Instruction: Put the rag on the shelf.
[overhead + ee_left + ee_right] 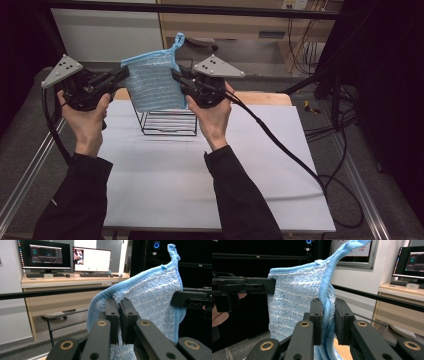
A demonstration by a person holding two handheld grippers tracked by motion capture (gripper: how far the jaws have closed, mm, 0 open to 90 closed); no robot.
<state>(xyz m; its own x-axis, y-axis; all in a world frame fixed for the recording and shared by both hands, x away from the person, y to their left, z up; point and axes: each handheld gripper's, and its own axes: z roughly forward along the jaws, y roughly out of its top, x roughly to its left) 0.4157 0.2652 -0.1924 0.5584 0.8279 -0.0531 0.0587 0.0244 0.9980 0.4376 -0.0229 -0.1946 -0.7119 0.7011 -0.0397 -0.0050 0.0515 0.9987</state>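
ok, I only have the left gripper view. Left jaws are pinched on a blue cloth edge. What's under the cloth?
Observer: In the high view a black wire rack stands on the white table, right below the hanging blue cloth.
Operator: Is the cloth touching the rack?
Observer: Its lower edge hangs about level with the rack's top; contact can't be told from the high view.
Operator: Is the right gripper really gripping?
Observer: Yes. The right gripper view shows the right gripper with its jaws closed on a bunched cloth edge.
Operator: And the hands?
Observer: The left gripper and the right one hold opposite side edges, so the cloth hangs spread between them, its loop on top.
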